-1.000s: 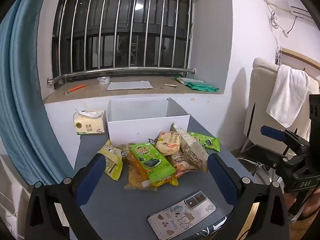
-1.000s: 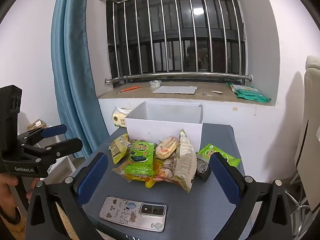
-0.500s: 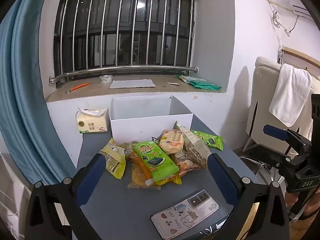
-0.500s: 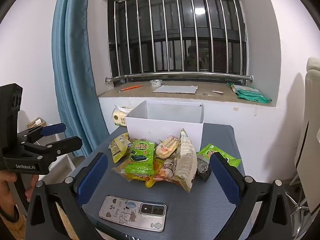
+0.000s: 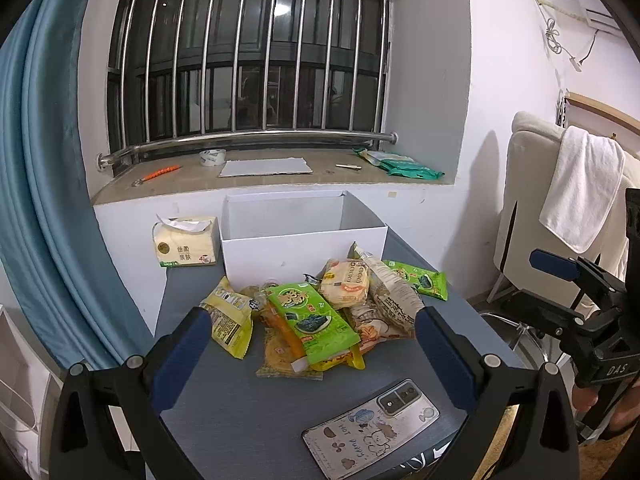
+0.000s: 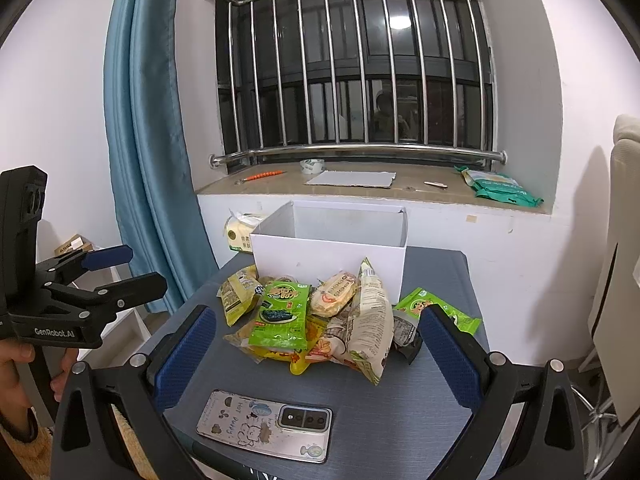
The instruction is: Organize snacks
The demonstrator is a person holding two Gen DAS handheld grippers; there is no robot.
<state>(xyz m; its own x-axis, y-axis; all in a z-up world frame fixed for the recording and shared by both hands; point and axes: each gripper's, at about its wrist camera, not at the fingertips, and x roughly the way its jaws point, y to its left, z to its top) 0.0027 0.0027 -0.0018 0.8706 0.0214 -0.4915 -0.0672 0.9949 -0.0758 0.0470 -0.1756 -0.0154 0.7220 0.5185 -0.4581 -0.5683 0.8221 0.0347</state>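
Grey counter (image 5: 240, 420) fills our left wrist view, and our left tool (image 5: 312, 344) hangs over its near edge with its blue pads spread wide and nothing between them. Just ahead of the tool lies the heap of snacks (image 5: 320, 312), topped by a green packet (image 5: 310, 320); beyond the heap stands the white box (image 5: 304, 248), open at the top, with a tissue pack (image 5: 186, 246) to its left. A phone (image 5: 372, 426) lies close under the tool, to the right.

From the right wrist, our right tool (image 6: 316, 356) is likewise spread wide and holds nothing. The snacks (image 6: 320, 312) sit straight ahead, touching the box (image 6: 328, 256) front. The phone (image 6: 266, 426) lies between tool and heap.

We judge that no packet has been picked yet; the next move calls for reaching over the phone and closing on the topmost packet. The packets overlap, so one may drag its neighbours.
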